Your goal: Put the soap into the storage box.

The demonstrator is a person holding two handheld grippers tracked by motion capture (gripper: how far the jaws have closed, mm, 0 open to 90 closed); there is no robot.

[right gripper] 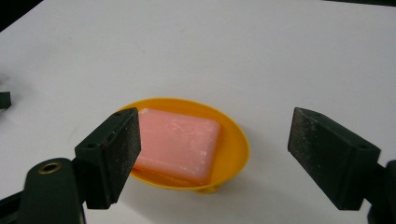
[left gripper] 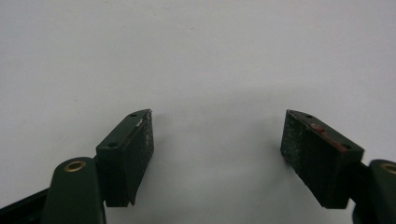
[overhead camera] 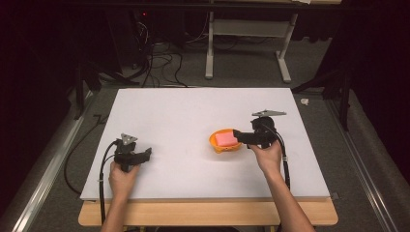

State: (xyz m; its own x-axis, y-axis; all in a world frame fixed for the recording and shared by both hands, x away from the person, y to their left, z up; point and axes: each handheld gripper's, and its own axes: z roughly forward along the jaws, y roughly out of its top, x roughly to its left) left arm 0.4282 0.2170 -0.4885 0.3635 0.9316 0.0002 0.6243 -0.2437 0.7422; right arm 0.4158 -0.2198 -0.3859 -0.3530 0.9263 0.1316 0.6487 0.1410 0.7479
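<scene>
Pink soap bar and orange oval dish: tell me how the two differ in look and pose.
The pink soap bar is a flat rounded rectangle, pale and matte with whitish scuffs; the orange oval dish is a glossy plastic bowl shape. The soap bar lies inside, raised toward one side; the dish sits on the white table and holds it. The dish is the wider of the two. Both lie ahead of the open right gripper.

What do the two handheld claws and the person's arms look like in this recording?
Both are black two-jaw tools. The left claw and right claw each carry a grey three-cornered plate on top and trail a black cable. Their jaws end in flat, scuffed rectangular pads with small screw holes and brass-coloured pivot rings. The forearms are bare, with no sleeves in view.
</scene>
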